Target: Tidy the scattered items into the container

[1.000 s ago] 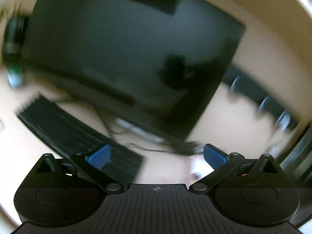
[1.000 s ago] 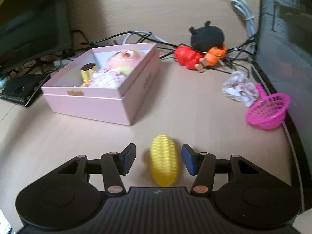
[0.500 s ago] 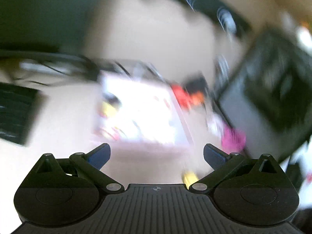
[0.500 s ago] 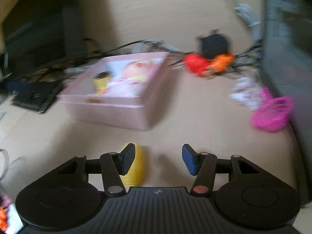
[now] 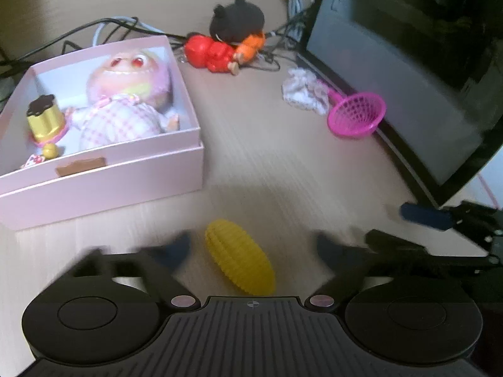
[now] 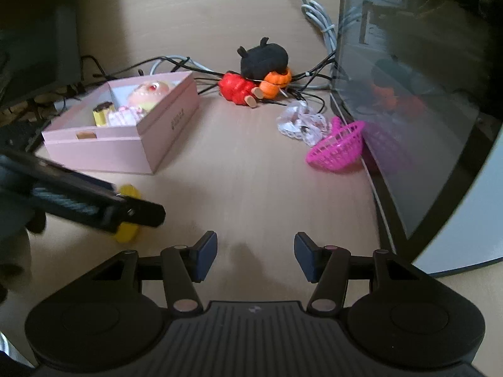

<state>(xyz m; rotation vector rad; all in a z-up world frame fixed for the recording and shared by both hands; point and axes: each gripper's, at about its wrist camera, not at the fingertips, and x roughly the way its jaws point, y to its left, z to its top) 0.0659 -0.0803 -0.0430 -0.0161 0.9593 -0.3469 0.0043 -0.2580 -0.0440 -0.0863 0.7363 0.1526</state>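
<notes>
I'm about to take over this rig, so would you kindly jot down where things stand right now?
Left gripper: open, straddling the yellow corn toy on the desk, not gripping it.
Right gripper: open, empty, over bare desk.
Done: the doll and the gold cup toy lie in the pink box.
Left to do: the corn, the red toy, the orange pumpkin, the black plush, the lace cloth and the pink basket beside the monitor.
</notes>
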